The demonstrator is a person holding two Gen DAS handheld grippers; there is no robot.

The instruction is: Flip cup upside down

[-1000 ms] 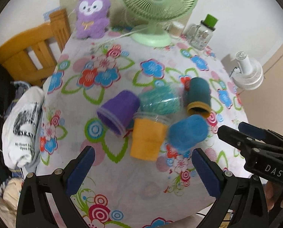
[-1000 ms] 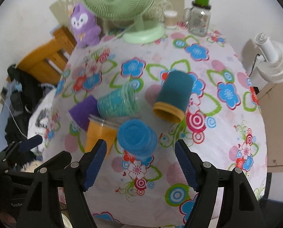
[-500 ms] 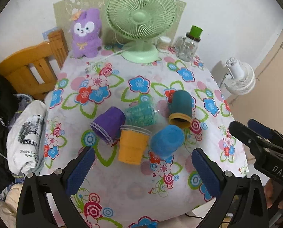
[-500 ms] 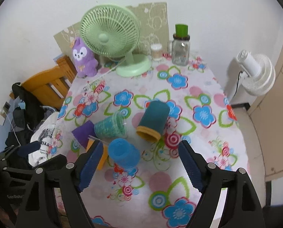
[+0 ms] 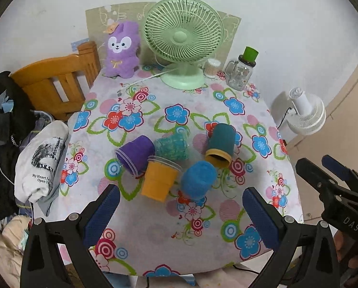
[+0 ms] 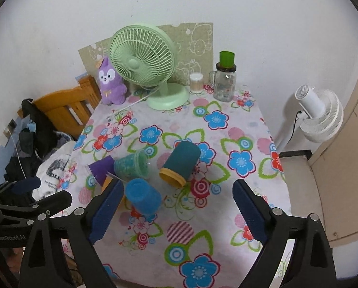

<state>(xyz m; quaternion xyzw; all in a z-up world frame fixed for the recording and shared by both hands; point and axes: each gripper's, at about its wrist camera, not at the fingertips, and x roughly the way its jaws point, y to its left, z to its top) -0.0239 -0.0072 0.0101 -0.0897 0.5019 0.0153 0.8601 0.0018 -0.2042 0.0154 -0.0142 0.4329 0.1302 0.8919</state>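
Several cups lie on their sides in a cluster on the floral table (image 5: 179,237): a purple cup (image 5: 135,154), a teal patterned cup (image 5: 171,145), an orange cup (image 5: 160,178), a blue cup (image 5: 198,178) and a dark teal cup with a yellow rim (image 5: 220,144). In the right wrist view the blue cup (image 6: 142,195) and dark teal cup (image 6: 180,163) lie ahead. My left gripper (image 5: 179,216) is open and empty, above the table's near edge. My right gripper (image 6: 176,213) is open and empty, held back from the cups.
A green desk fan (image 5: 182,40), a purple plush toy (image 5: 122,49), a small jar (image 5: 211,68) and a glass mug with a green lid (image 5: 242,72) stand at the table's far edge. A wooden chair (image 5: 56,79) with clothes is left. A white fan (image 5: 305,110) stands right.
Both grippers have pulled up and back from the cups, so the whole table and wall now show. The cups have not moved. Both grippers stay open.
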